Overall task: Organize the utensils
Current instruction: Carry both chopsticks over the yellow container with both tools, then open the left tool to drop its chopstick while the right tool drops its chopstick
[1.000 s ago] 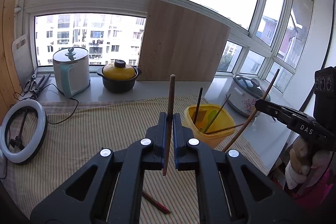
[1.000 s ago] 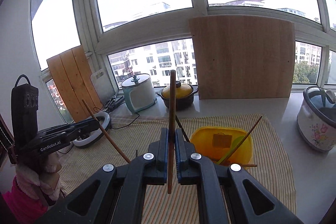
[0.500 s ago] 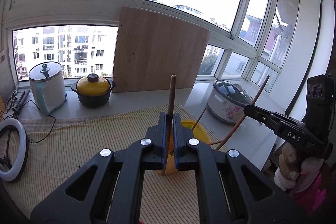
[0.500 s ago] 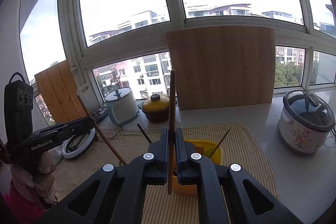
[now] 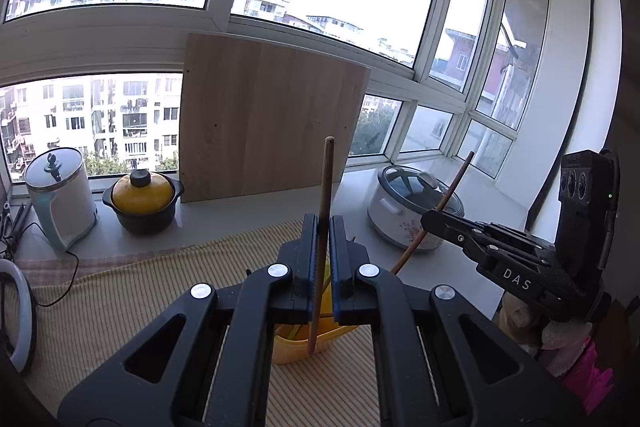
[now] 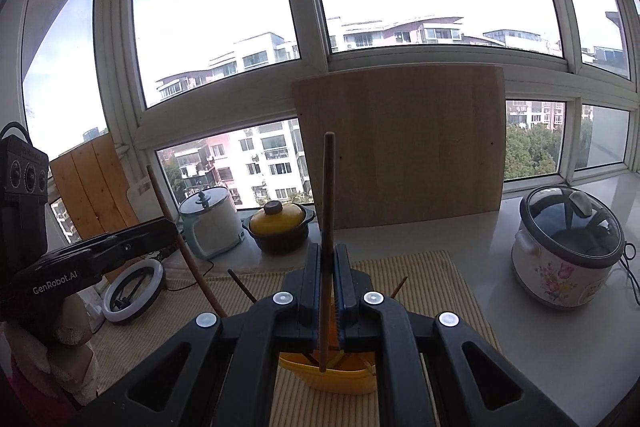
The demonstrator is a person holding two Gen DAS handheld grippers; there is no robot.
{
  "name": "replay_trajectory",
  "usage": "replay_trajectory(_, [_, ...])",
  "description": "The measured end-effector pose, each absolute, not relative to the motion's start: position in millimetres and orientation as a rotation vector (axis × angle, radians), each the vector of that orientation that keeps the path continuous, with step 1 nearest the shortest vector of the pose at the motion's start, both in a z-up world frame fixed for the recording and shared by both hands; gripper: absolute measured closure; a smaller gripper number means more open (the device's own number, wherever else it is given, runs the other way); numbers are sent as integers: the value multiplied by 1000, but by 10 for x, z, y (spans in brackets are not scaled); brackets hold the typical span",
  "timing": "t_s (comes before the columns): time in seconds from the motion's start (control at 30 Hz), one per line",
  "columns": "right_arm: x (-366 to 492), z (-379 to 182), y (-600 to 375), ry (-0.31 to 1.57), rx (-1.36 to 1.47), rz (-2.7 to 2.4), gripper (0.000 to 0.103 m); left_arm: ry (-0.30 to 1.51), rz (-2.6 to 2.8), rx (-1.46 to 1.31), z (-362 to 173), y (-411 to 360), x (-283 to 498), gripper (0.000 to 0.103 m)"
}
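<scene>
My left gripper (image 5: 323,223) is shut on a brown chopstick (image 5: 327,167) that stands nearly upright between its pads. Its lower tip hangs over the yellow container (image 5: 296,349), which the jaws mostly hide. My right gripper (image 6: 329,255) is shut on a second chopstick (image 6: 329,179), also upright, above the same yellow container (image 6: 344,381). Each gripper shows in the other's view: the right gripper (image 5: 438,221) at the right with its chopstick (image 5: 458,177), the left gripper (image 6: 170,231) at the left with its chopstick (image 6: 166,203). Other stick ends (image 6: 240,281) poke out of the container.
A striped yellow cloth (image 5: 132,291) covers the counter. Behind it stand a wooden board (image 6: 400,151), a flowered rice cooker (image 6: 564,259), a yellow-lidded black pot (image 6: 280,227) and a white kettle (image 5: 60,195). A ring light (image 6: 132,285) lies at the left.
Both grippers have risen and come in over the yellow container, which now sits under their jaws. The left view has swung rightward. Both still hold their chopsticks.
</scene>
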State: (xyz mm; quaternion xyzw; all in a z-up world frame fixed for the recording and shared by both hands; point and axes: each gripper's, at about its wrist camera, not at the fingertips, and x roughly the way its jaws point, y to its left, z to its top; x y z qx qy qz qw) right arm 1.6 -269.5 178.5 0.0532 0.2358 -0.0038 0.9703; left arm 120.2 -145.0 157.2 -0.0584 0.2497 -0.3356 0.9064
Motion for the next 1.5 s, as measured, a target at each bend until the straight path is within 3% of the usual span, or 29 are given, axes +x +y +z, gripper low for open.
replay_trajectory(0.53, [232, 1504, -2793, 552, 118, -24, 100, 570, -602, -111, 1287, -1691, 1666, 99])
replay_trajectory(1.17, [266, 1250, -2704, 635, 94, -33, 98, 606, -599, -97, 1129, -1689, 1655, 99])
replay_trajectory(1.2, [266, 1250, -2703, 635, 94, -36, 96, 607, -601, -96, 1129, -1687, 1647, 99])
replay_trajectory(1.27, [253, 1252, -2711, 630, 97, -46, 80, 609, -606, -95, 1130, -1683, 1630, 99])
replay_trajectory(1.33, [239, 1256, -2712, 629, 93, -54, 79, 607, -606, -98, 1137, -1668, 1609, 96])
replay_trajectory(1.4, [222, 1257, -2708, 627, 88, -60, 78, 599, -606, -101, 1144, -1632, 1585, 83])
replay_trajectory(1.5, [190, 1264, -2681, 622, 70, -73, 73, 589, -601, -101, 1157, -1579, 1550, 81])
